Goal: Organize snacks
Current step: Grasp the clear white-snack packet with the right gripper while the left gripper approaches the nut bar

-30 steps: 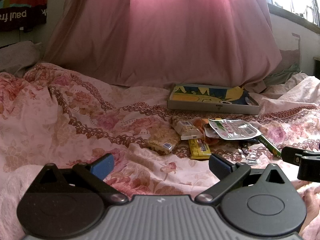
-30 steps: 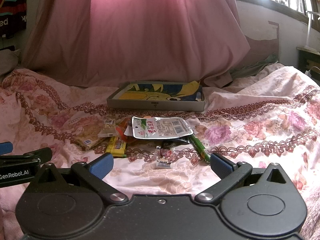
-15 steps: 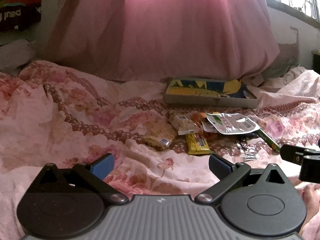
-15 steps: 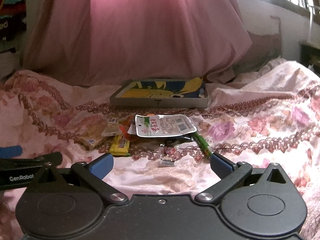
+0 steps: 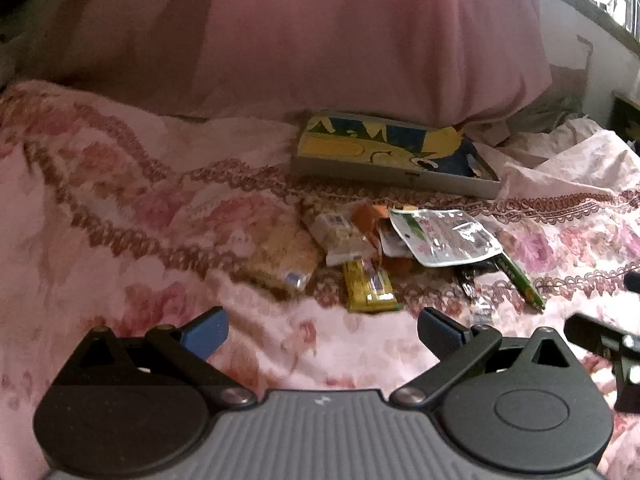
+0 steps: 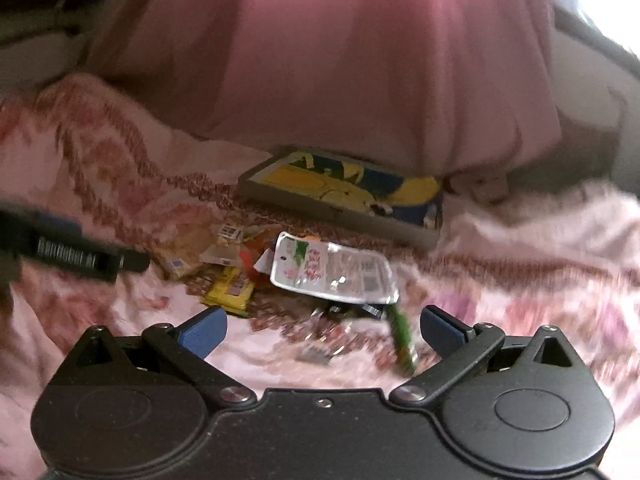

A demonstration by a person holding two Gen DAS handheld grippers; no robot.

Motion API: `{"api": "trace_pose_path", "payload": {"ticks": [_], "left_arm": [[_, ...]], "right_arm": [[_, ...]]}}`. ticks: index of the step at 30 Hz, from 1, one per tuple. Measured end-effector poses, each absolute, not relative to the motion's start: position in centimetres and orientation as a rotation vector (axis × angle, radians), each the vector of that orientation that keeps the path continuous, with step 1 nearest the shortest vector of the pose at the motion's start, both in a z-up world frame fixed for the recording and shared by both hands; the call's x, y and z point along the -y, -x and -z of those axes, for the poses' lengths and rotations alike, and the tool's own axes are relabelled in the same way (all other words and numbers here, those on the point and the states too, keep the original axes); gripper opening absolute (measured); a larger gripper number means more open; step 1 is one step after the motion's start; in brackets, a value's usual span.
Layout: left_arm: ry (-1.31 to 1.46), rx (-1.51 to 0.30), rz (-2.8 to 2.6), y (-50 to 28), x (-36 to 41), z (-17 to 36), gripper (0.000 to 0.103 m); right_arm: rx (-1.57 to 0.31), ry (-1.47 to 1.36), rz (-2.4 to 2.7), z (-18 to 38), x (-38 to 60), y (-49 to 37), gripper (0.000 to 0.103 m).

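Snacks lie in a loose heap on a pink flowered bedspread, just in front of a flat grey box with a yellow and blue picture inside.

From the left wrist camera: the left gripper sits low over the bedspread, its two blue-padded jaws spread wide with nothing between them. Ahead of it, a yellow wrapped bar lies nearest. To its left is a clear packet of pale crackers, with a second cracker packet behind. A shiny silver pouch with a green and white label rests on top of the heap to the right, partly covering an orange wrapper. A thin green stick slants out from under the pouch. A pink curtain hangs behind the box. Part of the other gripper shows at the right edge.

From the right wrist camera, which is blurred: the right gripper is also low over the bedspread, jaws spread apart and empty. The silver pouch lies straight ahead, with the green stick close to the right jaw. The yellow bar and the crackers are to the left, and the grey box sits behind. An arm of the left gripper reaches in from the left edge, near the crackers. The curtain fills the background.
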State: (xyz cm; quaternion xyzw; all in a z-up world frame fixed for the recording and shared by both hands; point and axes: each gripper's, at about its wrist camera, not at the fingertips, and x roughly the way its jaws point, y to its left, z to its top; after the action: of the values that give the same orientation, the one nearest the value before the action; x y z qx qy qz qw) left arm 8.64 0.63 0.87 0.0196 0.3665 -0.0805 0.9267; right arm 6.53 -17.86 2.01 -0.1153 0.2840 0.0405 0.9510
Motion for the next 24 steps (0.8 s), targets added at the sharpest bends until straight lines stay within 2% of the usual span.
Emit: {"api": "trace_pose_path", "payload": {"ticks": [11, 24], "left_arm": [[0.017, -0.880, 0.186, -19.1, 1.1, -0.9, 0.103], [0.132, -0.957, 0.191, -27.4, 1.8, 4.5, 0.103]], "right_arm": [[-0.542, 0.564, -0.165, 2.2, 15.9, -12.4, 0.102], [-0.580, 0.778, -0.186, 9.1, 15.0, -18.0, 0.101]]}}
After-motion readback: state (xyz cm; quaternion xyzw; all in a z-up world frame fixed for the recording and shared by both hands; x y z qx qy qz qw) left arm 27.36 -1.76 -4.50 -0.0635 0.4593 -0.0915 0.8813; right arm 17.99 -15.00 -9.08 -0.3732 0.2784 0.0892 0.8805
